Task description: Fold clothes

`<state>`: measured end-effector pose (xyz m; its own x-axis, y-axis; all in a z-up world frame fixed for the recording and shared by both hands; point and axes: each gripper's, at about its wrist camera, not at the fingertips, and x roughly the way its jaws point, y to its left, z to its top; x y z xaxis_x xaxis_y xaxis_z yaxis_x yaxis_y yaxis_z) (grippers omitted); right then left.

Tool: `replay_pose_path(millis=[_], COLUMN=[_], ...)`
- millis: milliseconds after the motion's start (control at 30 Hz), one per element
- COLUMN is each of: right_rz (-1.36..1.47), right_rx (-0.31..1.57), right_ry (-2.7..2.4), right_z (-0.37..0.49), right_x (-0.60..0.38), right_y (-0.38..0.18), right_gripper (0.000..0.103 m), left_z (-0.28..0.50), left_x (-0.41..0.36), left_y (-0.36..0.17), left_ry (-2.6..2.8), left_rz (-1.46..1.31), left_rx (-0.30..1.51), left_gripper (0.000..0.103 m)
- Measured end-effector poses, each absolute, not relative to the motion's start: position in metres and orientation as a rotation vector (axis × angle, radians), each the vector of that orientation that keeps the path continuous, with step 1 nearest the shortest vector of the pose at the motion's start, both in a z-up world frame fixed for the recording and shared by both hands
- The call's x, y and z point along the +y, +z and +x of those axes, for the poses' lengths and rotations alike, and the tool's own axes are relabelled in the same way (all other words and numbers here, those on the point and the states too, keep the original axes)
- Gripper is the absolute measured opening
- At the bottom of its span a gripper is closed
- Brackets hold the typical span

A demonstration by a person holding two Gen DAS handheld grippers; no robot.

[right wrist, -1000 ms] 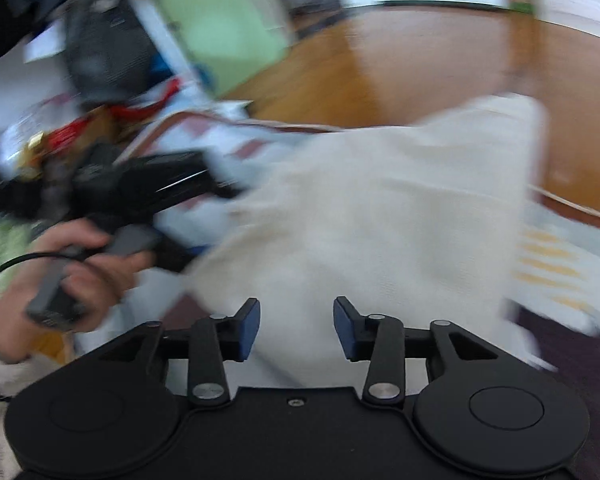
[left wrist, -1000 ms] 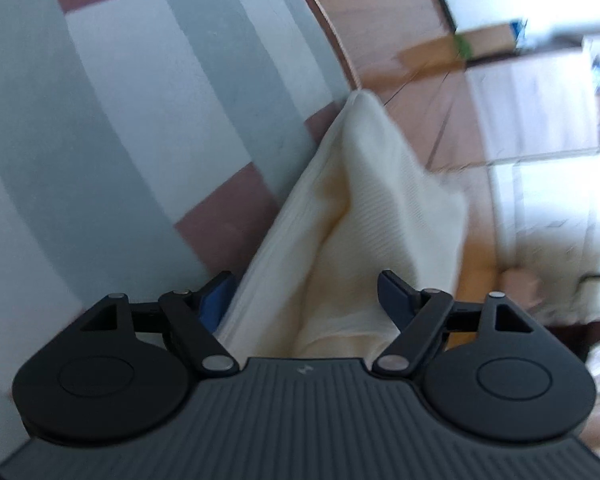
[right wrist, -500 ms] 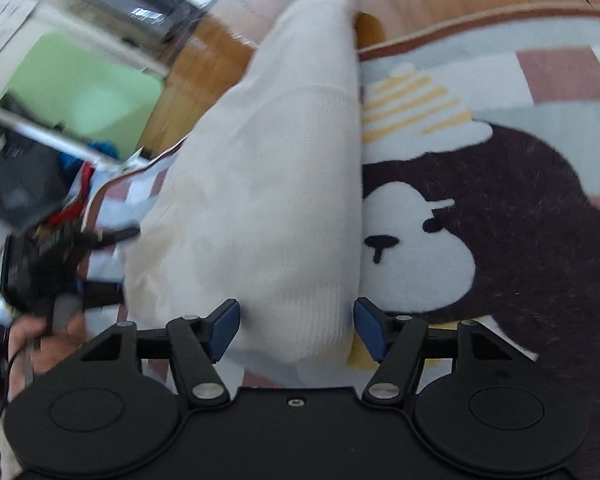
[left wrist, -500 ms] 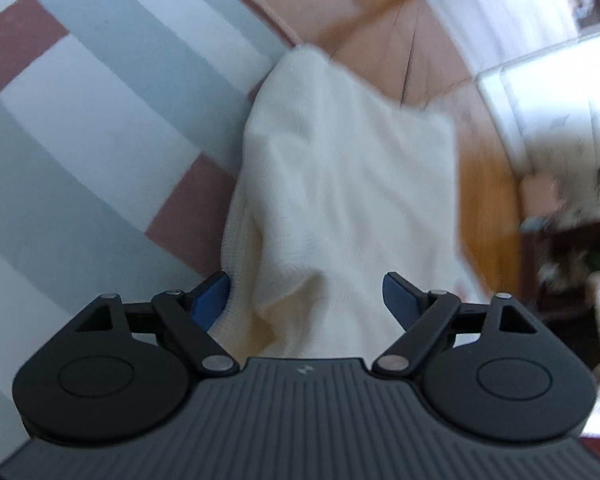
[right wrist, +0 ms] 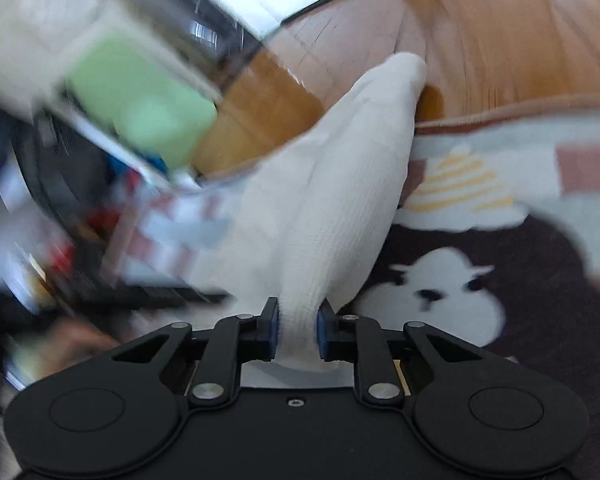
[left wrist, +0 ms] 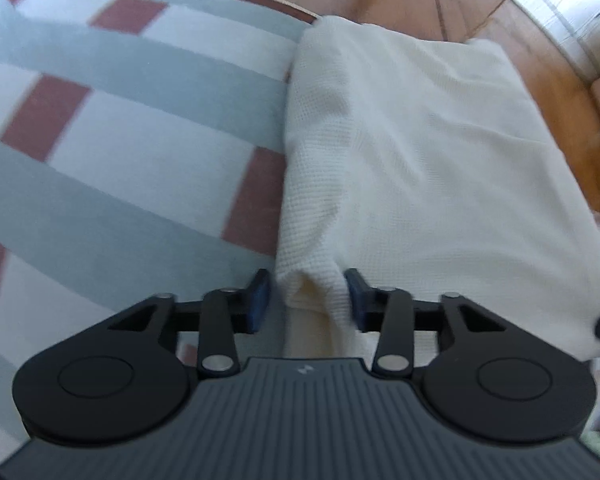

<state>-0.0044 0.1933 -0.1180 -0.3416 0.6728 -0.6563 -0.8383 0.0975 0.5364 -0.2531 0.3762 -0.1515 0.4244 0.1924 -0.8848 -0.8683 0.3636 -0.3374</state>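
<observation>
A cream knitted garment (left wrist: 412, 152) lies folded across the rug's far edge and onto the wooden floor. My left gripper (left wrist: 308, 300) straddles its near corner with the jaws partly apart, the right pad touching the cloth, the left pad just clear of it. In the right wrist view the same garment (right wrist: 340, 184) stretches away from my right gripper (right wrist: 297, 330), whose blue pads are shut on a bunched edge of it.
A rug with grey, white and red-brown blocks (left wrist: 120, 152) lies under the garment; its other part shows a dark bear picture (right wrist: 480, 280). Wooden floor (right wrist: 520, 32) lies beyond. Blurred clutter and a green panel (right wrist: 140, 104) stand at the left.
The garment came down from hanging to lying on the rug. My right gripper closed from open onto its edge. My left gripper's jaws narrowed around the near corner.
</observation>
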Motion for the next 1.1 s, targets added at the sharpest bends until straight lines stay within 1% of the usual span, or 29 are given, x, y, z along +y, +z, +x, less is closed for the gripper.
replay_pose_path(millis=[33,67,133,200,233,267,333,433,533,567,600,633,667,700,733,767,833,900,933,967,1000,1033,1067,1100], right_rz=[-0.310,-0.372,-0.348,-0.237,-0.187,-0.146,-0.105,-0.060,-0.124,-0.162,-0.195,-0.221,-0.255,-0.282,-0.288,-0.279,-0.270,-0.260,-0.221,-0.187,-0.177,-0.200,-0.244,-0.295], right_rx=[1.065,1.056,1.122,1.150,1.143,1.144,1.183,1.295,1.276,1.256,1.244,1.245,1.242,1.226,1.185,1.151,1.037,0.825,0.780,0.742,0.713,0.676,0.661,0.672], right_ry=[1.560,1.551,1.548,1.539,1.529,1.522,1.513,1.444,1.386,1.360,1.344,1.354,1.377,1.404,1.428,1.431,1.455,1.503,1.501,1.493,1.472,1.439,1.402,1.355], right_z=[-0.011,-0.013,-0.004,0.013,0.022,0.031,0.047,0.068,0.073,0.074,0.074,0.074,0.074,0.075,0.075,0.075,0.064,0.043,0.039,0.035,0.034,0.034,0.036,0.040], right_x=[0.197,0.200,0.204,0.203,0.205,0.208,0.224,0.266,0.307,0.321,0.334,0.344,0.355,0.364,0.369,0.370,0.361,0.334,0.320,0.307,0.297,0.290,0.288,0.290], right_y=[-0.119,-0.122,-0.123,-0.118,-0.115,-0.114,-0.115,-0.128,-0.142,-0.147,-0.153,-0.160,-0.167,-0.173,-0.174,-0.172,-0.159,-0.132,-0.121,-0.111,-0.106,-0.104,-0.107,-0.114], right_gripper=[0.023,0.026,0.029,0.045,0.059,0.064,0.063,0.064,0.065,0.066,0.067,0.068,0.068,0.068,0.059,0.034,0.025,0.023,0.023,0.023,0.023,0.023,0.025,0.027], left_z=[-0.254,-0.255,-0.257,-0.259,-0.261,-0.262,-0.260,-0.245,-0.233,-0.230,-0.227,-0.223,-0.218,-0.215,-0.212,-0.210,-0.205,-0.201,-0.198,-0.196,-0.194,-0.191,-0.193,-0.197], left_x=[0.378,0.380,0.384,0.388,0.390,0.392,0.401,0.424,0.444,0.449,0.453,0.457,0.459,0.458,0.456,0.454,0.450,0.447,0.445,0.443,0.441,0.439,0.438,0.438], left_y=[-0.151,-0.150,-0.148,-0.146,-0.145,-0.144,-0.144,-0.149,-0.151,-0.151,-0.152,-0.155,-0.159,-0.159,-0.156,-0.153,-0.148,-0.142,-0.140,-0.137,-0.134,-0.132,-0.132,-0.133], left_ry=[0.813,0.821,0.836,0.851,0.859,0.866,0.867,0.819,0.789,0.788,0.786,0.788,0.791,0.797,0.804,0.810,0.823,0.836,0.842,0.848,0.854,0.860,0.862,0.863], left_rz=[-0.942,-0.936,-0.923,-0.910,-0.904,-0.898,-0.879,-0.877,-0.875,-0.864,-0.853,-0.845,-0.839,-0.822,-0.799,-0.776,-0.730,-0.685,-0.662,-0.639,-0.616,-0.593,-0.611,-0.650], left_rx=[0.858,0.850,0.833,0.816,0.808,0.799,0.792,0.752,0.694,0.672,0.650,0.655,0.673,0.676,0.672,0.668,0.659,0.649,0.645,0.640,0.635,0.630,0.630,0.632], left_gripper=[0.050,0.050,0.049,0.050,0.058,0.061,0.062,0.062,0.062,0.060,0.054,0.020,0.013,0.014,0.013,0.013,0.012,0.011,0.011,0.014,0.026,0.048,0.054,0.057])
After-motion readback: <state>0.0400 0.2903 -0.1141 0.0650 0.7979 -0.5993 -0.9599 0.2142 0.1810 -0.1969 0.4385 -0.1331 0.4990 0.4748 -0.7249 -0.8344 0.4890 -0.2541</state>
